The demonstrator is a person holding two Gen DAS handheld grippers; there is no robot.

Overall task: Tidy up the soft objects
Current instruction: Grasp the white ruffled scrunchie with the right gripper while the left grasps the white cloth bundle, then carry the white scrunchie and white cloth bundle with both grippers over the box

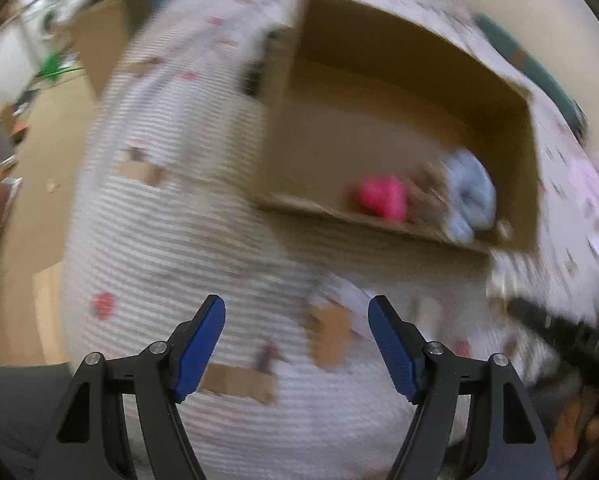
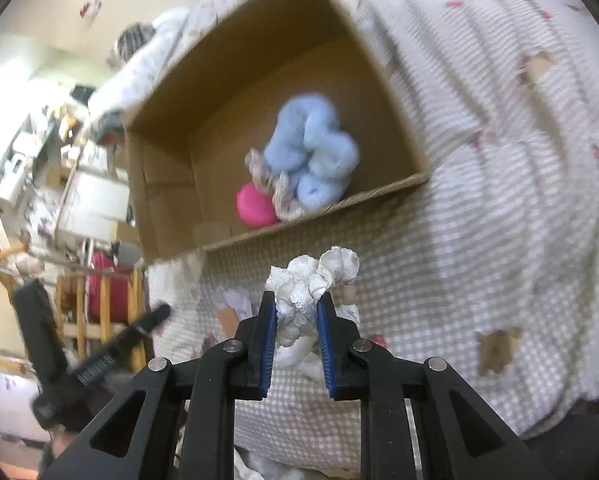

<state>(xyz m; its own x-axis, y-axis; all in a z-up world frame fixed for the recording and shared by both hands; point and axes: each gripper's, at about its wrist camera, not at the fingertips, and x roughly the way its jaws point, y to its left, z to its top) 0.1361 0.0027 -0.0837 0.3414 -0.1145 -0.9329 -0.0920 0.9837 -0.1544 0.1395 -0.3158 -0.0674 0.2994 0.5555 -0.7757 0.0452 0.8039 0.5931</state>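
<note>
Grip: right gripper point(image 2: 297, 312) is clamped on a white ruffled fabric piece point(image 2: 313, 280), holding it above the checked bedspread point(image 2: 479, 240), just short of the cardboard box point(image 2: 167, 184).
Left side: left gripper point(image 1: 296, 320) hangs wide apart with nothing in it over the same bedspread.
Risk, snag: loose ruffles trail below the pads and could catch the box's near rim, dragging the piece out short of the box.
Risk, slip: soft cloth pinched off-centre may slide free if swung quickly.
Risk, crowding: items sit bunched in the near corner, so a drop there may roll out.
Count, in box: one blue plush point(image 2: 313, 148), one pink ball point(image 2: 255, 206), one patterned cloth point(image 2: 281, 190).
Count, held: one.
Count, boxes: one.
</note>
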